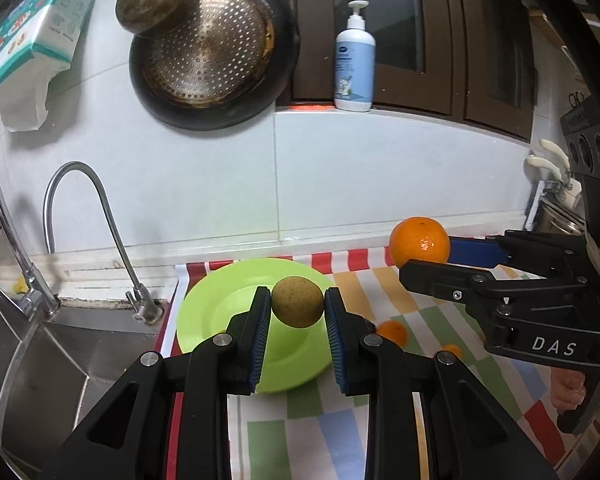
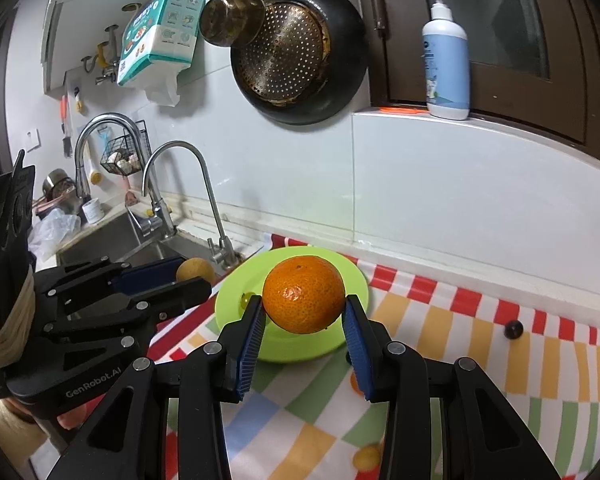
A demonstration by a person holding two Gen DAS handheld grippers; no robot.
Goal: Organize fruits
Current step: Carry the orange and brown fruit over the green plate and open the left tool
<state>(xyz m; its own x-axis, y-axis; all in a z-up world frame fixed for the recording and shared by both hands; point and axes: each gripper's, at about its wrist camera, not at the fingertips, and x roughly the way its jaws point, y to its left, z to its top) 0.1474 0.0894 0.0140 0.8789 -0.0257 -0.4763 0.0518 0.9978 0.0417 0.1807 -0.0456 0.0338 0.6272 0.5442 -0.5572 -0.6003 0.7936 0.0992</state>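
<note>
My left gripper (image 1: 297,302) is shut on a small brown round fruit (image 1: 296,294), held up in front of a lime-green plate (image 1: 216,320). In the right wrist view my right gripper (image 2: 304,306) is shut on an orange (image 2: 302,290) above the same plate (image 2: 232,312). Each gripper shows in the other's view: the right gripper (image 1: 424,258) with the orange (image 1: 419,240), the left gripper (image 2: 194,278) with the brown fruit (image 2: 196,269). A tiny yellow-green fruit (image 2: 247,299) lies on the plate.
A checkered cloth (image 2: 440,360) covers the counter, with a small orange fruit (image 1: 393,331), a yellow fruit (image 2: 366,456) and a dark berry (image 2: 514,329) on it. Left of the plate are a steel sink (image 1: 60,360) and a faucet (image 1: 100,208). A pan (image 1: 212,52) hangs on the wall.
</note>
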